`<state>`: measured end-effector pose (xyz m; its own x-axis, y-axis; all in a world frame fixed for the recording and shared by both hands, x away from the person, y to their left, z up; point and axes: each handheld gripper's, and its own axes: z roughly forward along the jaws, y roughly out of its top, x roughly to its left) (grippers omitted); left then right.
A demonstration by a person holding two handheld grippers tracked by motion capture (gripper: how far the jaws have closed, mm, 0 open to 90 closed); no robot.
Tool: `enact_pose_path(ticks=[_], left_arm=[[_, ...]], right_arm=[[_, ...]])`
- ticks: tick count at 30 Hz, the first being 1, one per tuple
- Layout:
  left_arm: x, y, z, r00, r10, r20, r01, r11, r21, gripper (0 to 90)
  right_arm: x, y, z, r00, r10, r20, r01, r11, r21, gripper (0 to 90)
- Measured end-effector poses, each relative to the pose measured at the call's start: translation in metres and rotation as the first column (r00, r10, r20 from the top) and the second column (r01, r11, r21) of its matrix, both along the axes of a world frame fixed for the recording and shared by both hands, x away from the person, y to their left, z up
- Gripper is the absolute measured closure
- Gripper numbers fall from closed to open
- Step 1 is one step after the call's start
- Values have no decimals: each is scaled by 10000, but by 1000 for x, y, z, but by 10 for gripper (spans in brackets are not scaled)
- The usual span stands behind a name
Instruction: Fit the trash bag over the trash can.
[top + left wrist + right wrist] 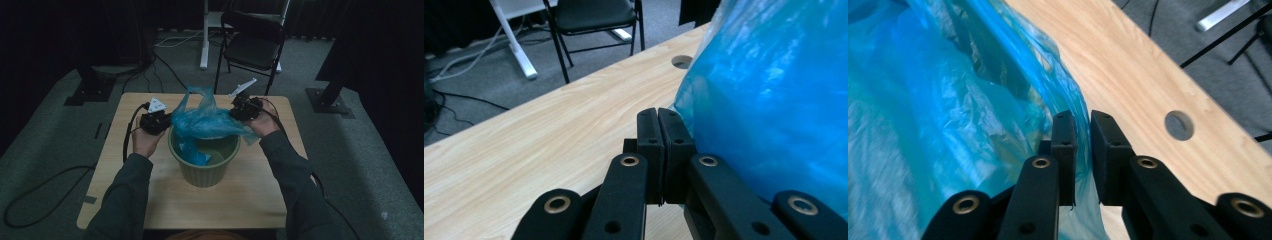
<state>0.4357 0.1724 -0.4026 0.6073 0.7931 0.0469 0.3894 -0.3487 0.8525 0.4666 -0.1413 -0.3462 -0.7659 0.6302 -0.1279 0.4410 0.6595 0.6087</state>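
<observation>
High view: blue bag [205, 122] half in green bin [204, 167], left gripper [159, 121] clamped on its edge, right gripper [239, 111] narrowly apart around film; rim unlined.

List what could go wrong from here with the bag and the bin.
1. The right gripper has a gap between its pads with only a thin edge of the blue bag in it, so the film may slip out.
2. The left gripper is shut on the bag's edge; pulling apart could tear the thin plastic.
3. A tug might tip the green bin.
</observation>
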Motion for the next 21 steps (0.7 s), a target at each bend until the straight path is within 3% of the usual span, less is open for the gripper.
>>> enact_pose_path(ticks=[3,12,15,21], left_arm=[[1,-1,-4,9999,-66,-124,65,10000,-50,888],[5,0,-13,9982,-144,-577,119,9990,-434,890],[5,2,-17,9973,-169,-716,137,9989,-455,890],[1,6,-21,9967,-226,-785,169,9973,-720,889]], right_arm=[[1,-4,-5,9995,-54,-302,60,9998,207,834],[0,-10,-10,9969,-217,-754,235,9995,230,842],[2,-11,-15,9951,-319,-938,316,9995,-47,843],[-5,-17,-17,9947,-178,-1015,198,9996,186,850]])
